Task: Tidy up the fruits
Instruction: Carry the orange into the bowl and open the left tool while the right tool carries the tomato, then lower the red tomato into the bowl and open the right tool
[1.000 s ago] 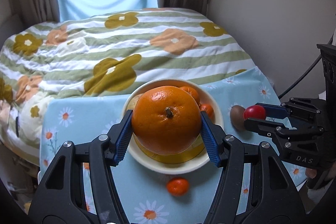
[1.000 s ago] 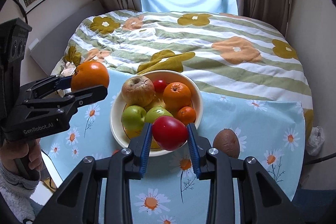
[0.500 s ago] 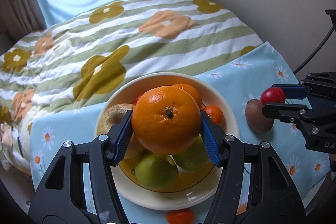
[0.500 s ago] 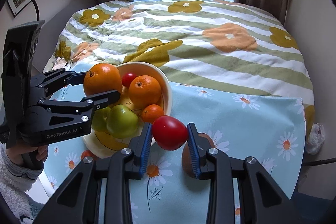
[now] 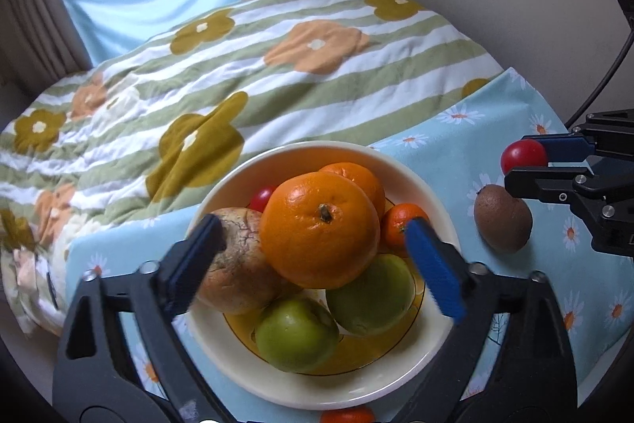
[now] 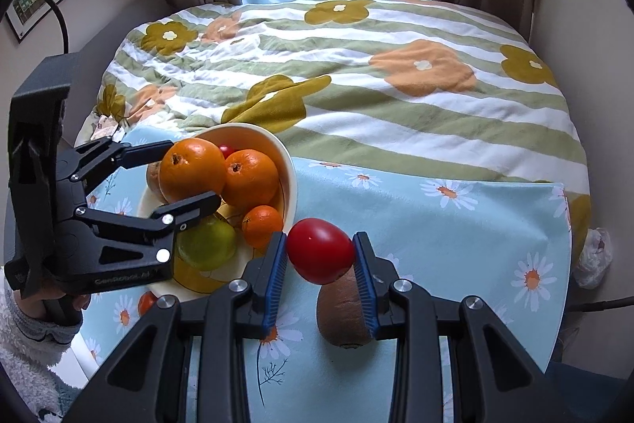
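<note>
A cream bowl (image 5: pixel 396 379) (image 6: pixel 291 177) on the daisy cloth holds two green apples, a brownish apple, oranges, a small mandarin and a red tomato. My left gripper (image 5: pixel 313 244) (image 6: pixel 190 173) is open over the bowl; its pads stand apart from the big orange (image 5: pixel 319 222) (image 6: pixel 192 169), which rests on the fruit pile. My right gripper (image 6: pixel 320 256) (image 5: pixel 525 161) is shut on a red tomato (image 6: pixel 320 255) (image 5: pixel 523 154), held above a brown kiwi (image 6: pixel 342 308) (image 5: pixel 502 221) that lies on the cloth right of the bowl.
A small mandarin (image 5: pixel 348 415) (image 6: pixel 147 303) lies on the cloth at the bowl's near side. Behind the cloth lies a striped flowered blanket (image 5: pixel 277 74). A wall and a cable (image 5: pixel 606 74) are on the right. A white bag (image 6: pixel 594 256) hangs off the far right edge.
My left gripper has opened and let go of the big orange, which now sits on the fruit in the bowl. My right gripper has moved right with the tomato, over the kiwi.
</note>
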The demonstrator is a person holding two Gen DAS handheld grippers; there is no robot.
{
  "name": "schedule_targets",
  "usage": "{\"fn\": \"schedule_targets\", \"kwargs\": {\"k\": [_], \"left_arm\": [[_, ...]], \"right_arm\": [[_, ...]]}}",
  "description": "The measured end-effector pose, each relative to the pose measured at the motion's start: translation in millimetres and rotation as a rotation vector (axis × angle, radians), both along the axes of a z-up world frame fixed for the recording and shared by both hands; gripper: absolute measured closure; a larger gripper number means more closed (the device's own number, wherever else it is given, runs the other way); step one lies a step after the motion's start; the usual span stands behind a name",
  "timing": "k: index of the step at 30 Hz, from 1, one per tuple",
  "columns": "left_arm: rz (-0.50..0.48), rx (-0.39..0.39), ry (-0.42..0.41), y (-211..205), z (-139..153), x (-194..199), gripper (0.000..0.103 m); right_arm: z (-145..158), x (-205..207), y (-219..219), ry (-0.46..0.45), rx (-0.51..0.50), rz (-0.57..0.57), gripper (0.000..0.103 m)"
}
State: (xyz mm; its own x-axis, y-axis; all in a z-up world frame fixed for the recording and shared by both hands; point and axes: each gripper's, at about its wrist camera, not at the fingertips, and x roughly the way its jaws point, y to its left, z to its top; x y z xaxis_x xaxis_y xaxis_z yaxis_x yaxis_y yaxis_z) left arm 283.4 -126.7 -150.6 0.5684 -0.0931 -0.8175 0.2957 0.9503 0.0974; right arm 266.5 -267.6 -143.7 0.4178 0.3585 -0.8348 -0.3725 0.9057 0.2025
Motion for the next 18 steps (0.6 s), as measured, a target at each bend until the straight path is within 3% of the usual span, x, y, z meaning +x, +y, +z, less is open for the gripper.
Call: {"fn": "schedule_targets", "kwargs": {"k": [6,18], "left_arm": [[0.028,-0.021,-0.045,17.2,18.3,-16.9,0.0],[0.123,-0.076,-0.017,70.1,26.2,-59.2,0.0]], "right_arm": [[5.5,-3.5,2.0,-0.012,-0.002,-0.006,0.072],[10.9,-16.5,30.3,-0.031,-0.015,0.041,0.072]]}}
